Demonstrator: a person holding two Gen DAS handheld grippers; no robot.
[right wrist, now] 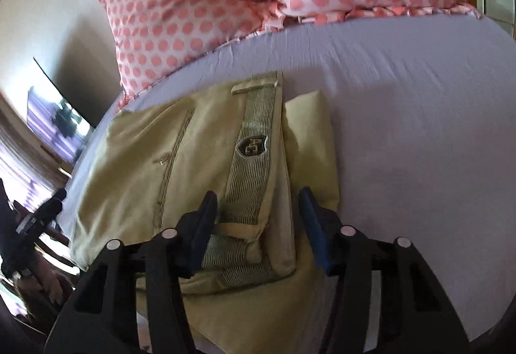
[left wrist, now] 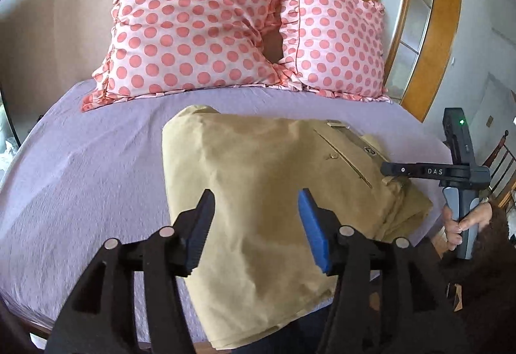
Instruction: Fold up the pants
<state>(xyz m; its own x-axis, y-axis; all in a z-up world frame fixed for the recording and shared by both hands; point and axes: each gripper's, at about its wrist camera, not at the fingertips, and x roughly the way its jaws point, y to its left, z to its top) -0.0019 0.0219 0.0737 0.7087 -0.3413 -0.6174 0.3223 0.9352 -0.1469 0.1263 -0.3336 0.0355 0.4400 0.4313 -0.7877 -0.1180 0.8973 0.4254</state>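
Observation:
Tan pants (left wrist: 258, 179) lie folded in a compact bundle on the lilac bed sheet (left wrist: 96, 166), near the bed's front edge. My left gripper (left wrist: 256, 199) is open and empty, hovering above the bundle's smooth side. My right gripper (right wrist: 258, 199) is open and empty, just above the waistband (right wrist: 254, 147) with its dark badge; the pants (right wrist: 145, 176) spread to its left. In the left wrist view the right gripper (left wrist: 391, 169) shows from the side at the bundle's right edge, held by a hand. The left gripper's body shows blurred at the right wrist view's left edge.
Two pink polka-dot pillows (left wrist: 193, 28) (left wrist: 338, 44) lean against the wall at the head of the bed, also in the right wrist view (right wrist: 180, 15). A wooden-framed door (left wrist: 429, 25) stands at the right. A wooden chair (left wrist: 501, 166) is beside the bed.

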